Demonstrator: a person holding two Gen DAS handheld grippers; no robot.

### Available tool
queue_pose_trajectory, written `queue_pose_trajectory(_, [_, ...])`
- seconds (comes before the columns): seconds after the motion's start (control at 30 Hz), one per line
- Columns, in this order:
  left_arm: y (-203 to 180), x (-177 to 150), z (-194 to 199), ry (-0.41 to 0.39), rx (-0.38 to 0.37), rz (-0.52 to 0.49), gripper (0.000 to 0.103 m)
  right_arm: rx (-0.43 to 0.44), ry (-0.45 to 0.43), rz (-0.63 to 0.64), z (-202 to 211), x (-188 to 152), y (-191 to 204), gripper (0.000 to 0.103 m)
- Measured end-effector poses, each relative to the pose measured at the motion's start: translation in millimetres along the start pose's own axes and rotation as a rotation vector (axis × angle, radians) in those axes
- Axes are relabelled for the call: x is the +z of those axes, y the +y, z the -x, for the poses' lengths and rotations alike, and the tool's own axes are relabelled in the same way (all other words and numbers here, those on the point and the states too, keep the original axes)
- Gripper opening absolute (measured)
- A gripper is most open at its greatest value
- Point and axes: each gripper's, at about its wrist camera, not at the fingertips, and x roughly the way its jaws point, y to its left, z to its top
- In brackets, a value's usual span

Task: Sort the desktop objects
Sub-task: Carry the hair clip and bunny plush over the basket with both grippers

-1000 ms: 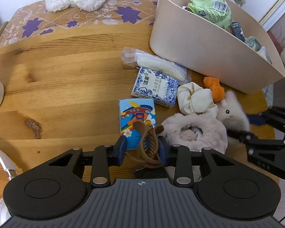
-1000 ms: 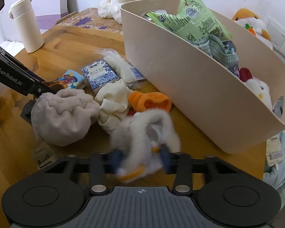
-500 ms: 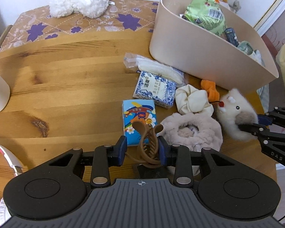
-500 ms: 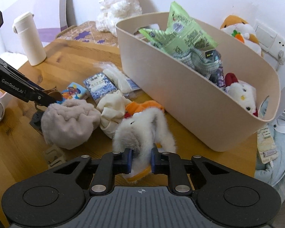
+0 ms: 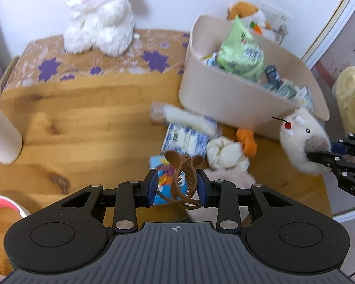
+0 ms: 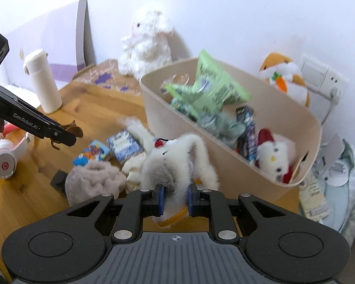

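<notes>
My left gripper is shut on a brown hair claw clip, held up above the wooden table. My right gripper is shut on a white fluffy animal-face headband, lifted off the table; that headband and the right gripper show at the right of the left wrist view, in front of the beige bin. The bin holds a green snack bag, packets and a small white plush.
On the table lie a colourful tissue pack, a blue-white tissue pack, a cream scrunchie, an orange scrunchie, a beige fluffy piece, a clear wrapped item. A white bottle, headphones and a white plush rabbit stand farther off.
Both grippers have risen with their loads. The right gripper shut on the headband and lifted it from the table towards the bin's side. The claw clip stayed gripped.
</notes>
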Motion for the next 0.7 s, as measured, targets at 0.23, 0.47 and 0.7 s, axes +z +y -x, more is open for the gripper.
queue_pose_trajectory(0.23, [-22.5, 33.9, 10.4, -0.081, -0.03, -0.035, 0.035, -0.032, -0.066, -0.051, 22.1, 16.7, -23.0, 0.017])
queue_pose_trajectory(0.47, [-54.7, 66.6, 6.3, -0.143, -0.043, -0.095, 0.035, -0.062, -0.109, -0.118, 36.1, 29.7, -54.5, 0.017])
queue_pose_trajectory(0.7, [-92.0, 102.4, -9.0, -0.195, -0.065, -0.114, 0.035, -0.112, -0.133, -0.115, 35.0, 45.8, -85.5, 0.017])
